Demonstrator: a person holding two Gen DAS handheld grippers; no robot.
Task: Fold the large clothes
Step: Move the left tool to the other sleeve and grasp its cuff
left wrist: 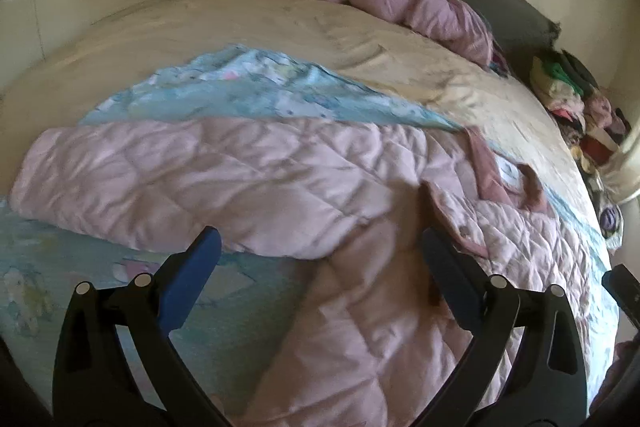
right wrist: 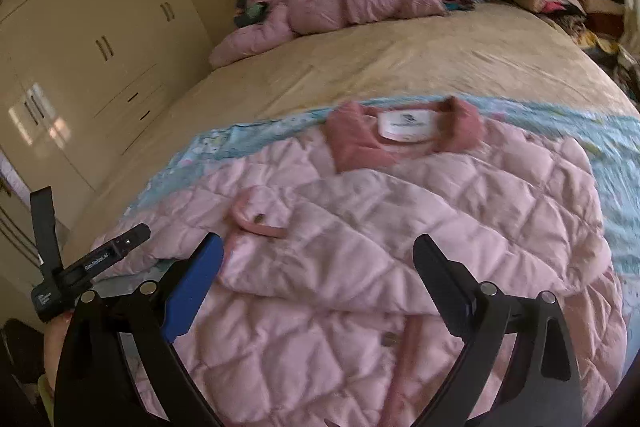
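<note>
With both sleeves laid across the pink quilted jacket on the bed, the left claw and right claw hang wide and empty, the body unfolded.

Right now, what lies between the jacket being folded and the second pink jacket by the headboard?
A strip of light blue printed sheet, then bare beige bedspread; the right wrist view shows it best.

The right claw hangs wide open over a pink quilted jacket with nothing between its fingers. The jacket lies on a pale blue printed sheet, collar at twelve o'clock, a sleeve folded across its front. At nine o'clock the left claw shows.
</note>
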